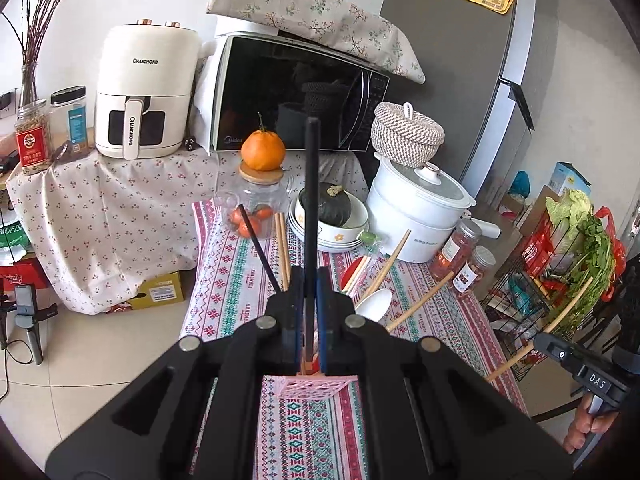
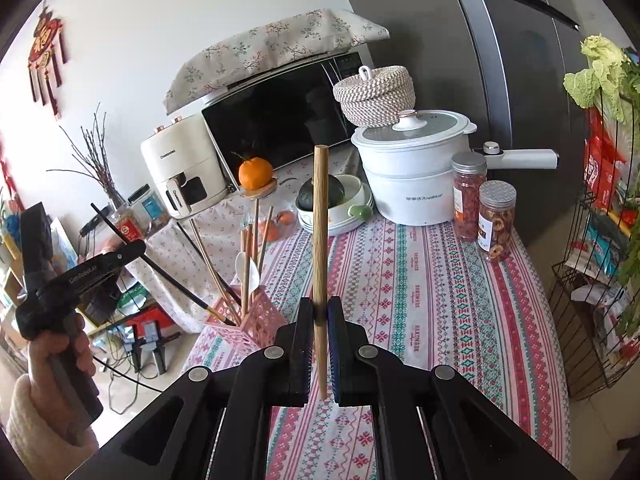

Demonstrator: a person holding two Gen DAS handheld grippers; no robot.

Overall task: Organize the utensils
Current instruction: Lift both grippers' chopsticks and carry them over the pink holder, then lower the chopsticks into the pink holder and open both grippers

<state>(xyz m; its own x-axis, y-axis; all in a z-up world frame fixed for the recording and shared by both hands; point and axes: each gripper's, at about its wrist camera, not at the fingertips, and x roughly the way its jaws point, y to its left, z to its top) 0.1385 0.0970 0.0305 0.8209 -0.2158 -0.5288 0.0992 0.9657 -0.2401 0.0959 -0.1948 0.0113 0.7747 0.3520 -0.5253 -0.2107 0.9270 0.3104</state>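
Observation:
My left gripper (image 1: 309,276) is shut on a black chopstick (image 1: 311,200) that stands upright, its lower end in the pink lattice utensil holder (image 1: 316,386) right below. The holder (image 2: 244,322) also holds another black chopstick (image 1: 260,254), several wooden chopsticks (image 1: 282,248) and a white spoon (image 1: 374,304). My right gripper (image 2: 320,308) is shut on a wooden chopstick (image 2: 320,240), held upright above the patterned tablecloth (image 2: 420,300), to the right of the holder. The left gripper also shows in the right wrist view (image 2: 138,249), with the black chopstick (image 2: 172,280) slanting down into the holder.
At the back of the table stand a white pot (image 2: 416,172), stacked bowls with a green squash (image 1: 326,204), a glass jar topped by an orange (image 1: 262,150) and two snack jars (image 2: 496,220). A microwave (image 1: 296,96) and air fryer (image 1: 146,92) stand behind. A wire rack (image 2: 592,280) stands right.

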